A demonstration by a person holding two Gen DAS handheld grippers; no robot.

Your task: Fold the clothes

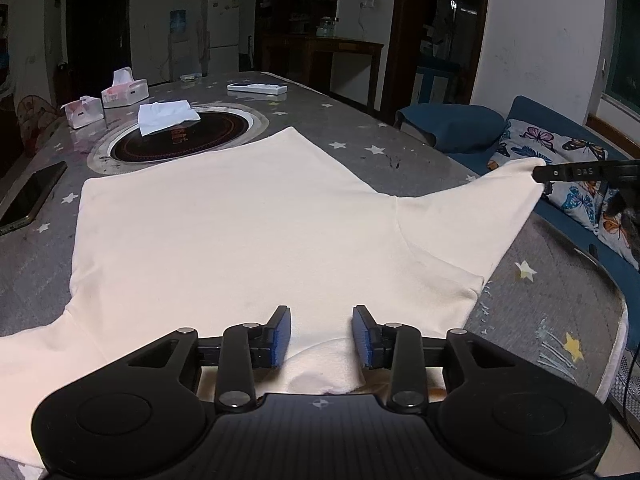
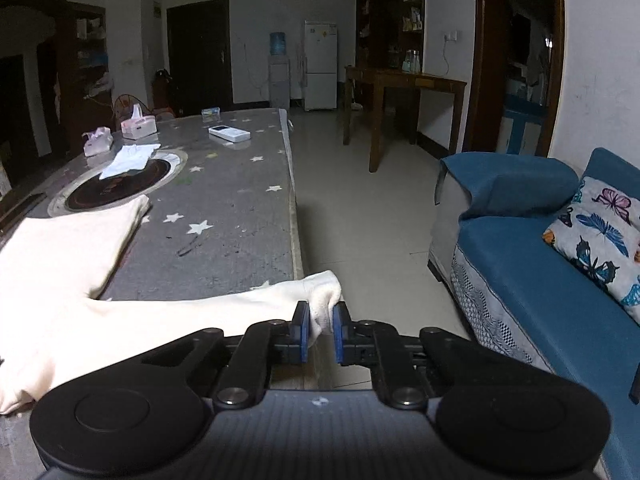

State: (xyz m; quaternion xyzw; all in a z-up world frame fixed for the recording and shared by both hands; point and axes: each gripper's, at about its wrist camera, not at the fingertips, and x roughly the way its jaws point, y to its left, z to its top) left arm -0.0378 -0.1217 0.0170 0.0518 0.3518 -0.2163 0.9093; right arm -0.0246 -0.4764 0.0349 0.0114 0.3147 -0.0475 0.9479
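Shirt [image 1: 248, 220], cream, lies spread flat on the table [image 1: 360, 136], hem toward the far end beside the inset hob [image 1: 180, 136], collar at the near edge. Right gripper [image 2: 321, 320] has its pads closed down on the bunched cuff of the right sleeve [image 2: 180, 312] and holds it out past the table edge, over the floor; in the left view the sleeve is seen drawn out taut and raised toward the sofa [image 2: 520, 248]. Left gripper [image 1: 321, 334] stands with jaws apart, holding nothing, poised over the collar area; whether its pads touch the cloth cannot be told. Left sleeve [image 1: 36, 344] lies flat at the near left corner. Judgement: the work is at the first step, the sleeve fold, with the body not yet folded. The next move calls for carrying the held cuff inward across the chest and laying it flat, the crease falling along the shoulder seam, while the left gripper pins the collar region so the body does not slide. Phone [image 1: 30, 196], tissue boxes [image 1: 124, 92] and remote [image 1: 258, 88] lie beyond the garment and out of the fold path
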